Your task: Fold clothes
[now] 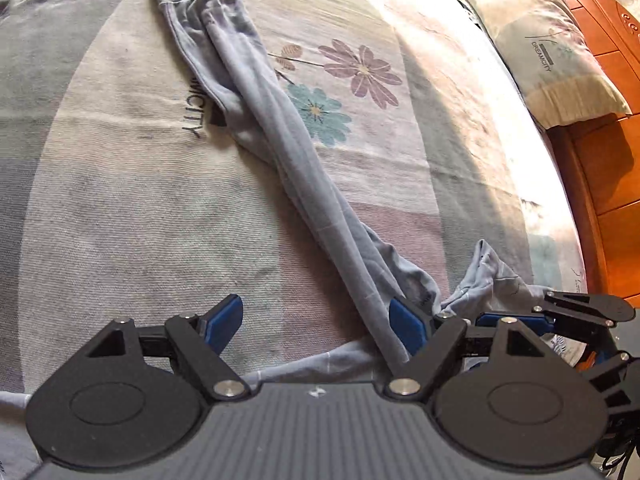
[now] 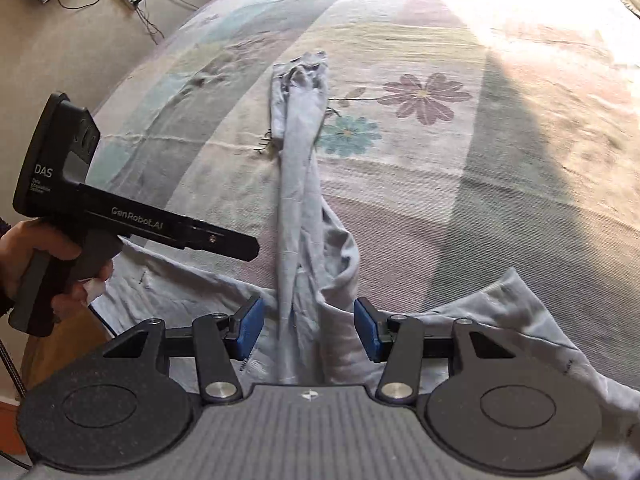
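pale blue leggings [image 1: 280, 128] lie stretched along the floral bed [image 1: 120, 200], cuffs nearest both tongs (left [image 1: 320, 322], right [image 2: 309, 326]), each spread wide, gripping nothing, fabric between the right's pads.

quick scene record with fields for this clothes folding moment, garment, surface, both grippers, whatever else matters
garment: pale blue long knit garment, bunched into a narrow strip on the bed, near end spreading under the grippers
surface: floral patterned bedsheet
left gripper: open, jaws apart, the strip running past its right pad
right gripper: open, jaws either side of the strip, not closed on it
hand: grips the left gripper's handle
background: patterned pillow by orange wooden headboard
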A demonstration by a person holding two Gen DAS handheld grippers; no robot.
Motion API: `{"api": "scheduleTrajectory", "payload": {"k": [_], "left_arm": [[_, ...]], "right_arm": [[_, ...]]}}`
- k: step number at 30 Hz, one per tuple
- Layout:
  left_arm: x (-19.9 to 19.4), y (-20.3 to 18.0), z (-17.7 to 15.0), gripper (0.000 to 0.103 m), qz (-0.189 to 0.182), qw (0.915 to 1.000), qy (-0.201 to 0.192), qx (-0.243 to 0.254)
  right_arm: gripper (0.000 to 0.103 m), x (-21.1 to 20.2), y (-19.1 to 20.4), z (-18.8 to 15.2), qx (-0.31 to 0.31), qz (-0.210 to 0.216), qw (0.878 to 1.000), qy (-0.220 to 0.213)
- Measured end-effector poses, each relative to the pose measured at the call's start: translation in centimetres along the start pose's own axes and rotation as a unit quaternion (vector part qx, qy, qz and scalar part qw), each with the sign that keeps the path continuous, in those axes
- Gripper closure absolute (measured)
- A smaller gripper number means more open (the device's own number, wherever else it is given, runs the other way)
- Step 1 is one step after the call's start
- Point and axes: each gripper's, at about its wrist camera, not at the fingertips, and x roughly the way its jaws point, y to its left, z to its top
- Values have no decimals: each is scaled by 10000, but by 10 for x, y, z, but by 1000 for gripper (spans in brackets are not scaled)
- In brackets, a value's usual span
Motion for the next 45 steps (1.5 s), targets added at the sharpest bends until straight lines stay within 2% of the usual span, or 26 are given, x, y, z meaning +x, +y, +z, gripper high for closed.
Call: {"api": "scheduleTrajectory", "payload": {"k": [5,14,18,22,26,31,37,42,45], "left_arm": [[-1,12,7,23,-168,9998,12,-86],[6,13,15,23,-1020,9946,117,-114],[17,16,22,22,-1289,9911,221,-268],[34,22,25,22,-1311,9900,349,-386],[37,23,27,21,-1463,9883,244,-366],[39,27,24,21,-1605,9862,156,-363],[46,48,22,23,-2120,9731,-77,-901],[47,52,25,26,-2180,9703,-153,-1036],[51,53,31,27,-2172,9645,-238,-1483]], "right_arm": [[48,48,14,4,63,167,9994,285],[48,83,17,12,194,175,9989,394],[48,87,19,16,200,508,9976,425],[46,90,36,14,-52,977,9934,604],[47,90,52,3,-353,1254,9876,871],[47,81,51,-10,-312,1189,9878,953],[47,68,38,-18,-250,1019,9898,963],[47,60,29,-21,-193,897,9917,906],[46,58,23,-20,-123,862,9924,867]]}}
